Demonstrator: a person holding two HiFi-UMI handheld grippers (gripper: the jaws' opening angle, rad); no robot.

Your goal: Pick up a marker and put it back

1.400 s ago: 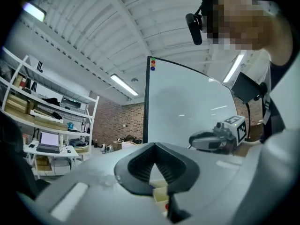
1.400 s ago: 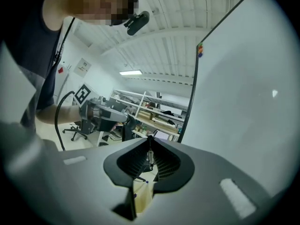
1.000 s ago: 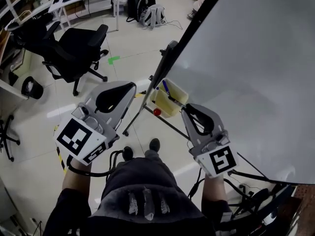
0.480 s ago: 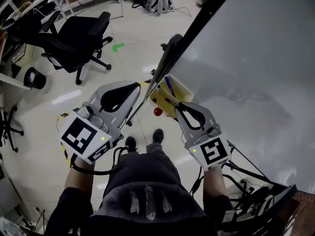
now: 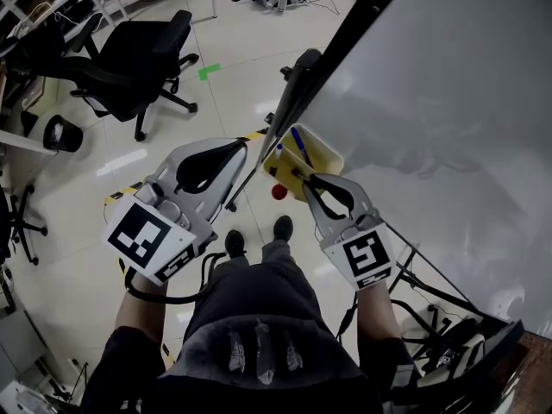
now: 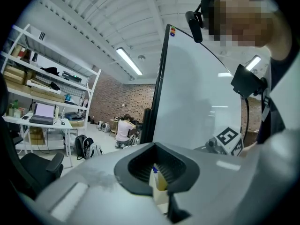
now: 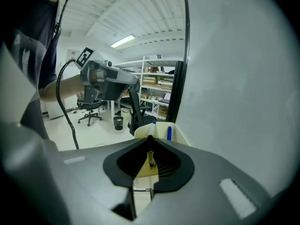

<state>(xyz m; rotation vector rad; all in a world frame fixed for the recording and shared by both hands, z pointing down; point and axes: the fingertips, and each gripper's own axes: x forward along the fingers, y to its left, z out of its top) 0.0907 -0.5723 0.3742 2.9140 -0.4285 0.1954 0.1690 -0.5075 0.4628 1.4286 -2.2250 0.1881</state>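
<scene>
To your left, a black office chair stands on the pale tiled floor. Your left gripper is closed on nothing. Beside it, the yellow bin at the whiteboard's lower edge holds the blue marker. Your right gripper, tips together and empty, hangs over the bin's near edge. Only the left gripper view shows a brick wall.

We can read no words, brands or numbers anywhere; only black-and-white square code patterns sit on the left cube and right cube, lower frame.
</scene>
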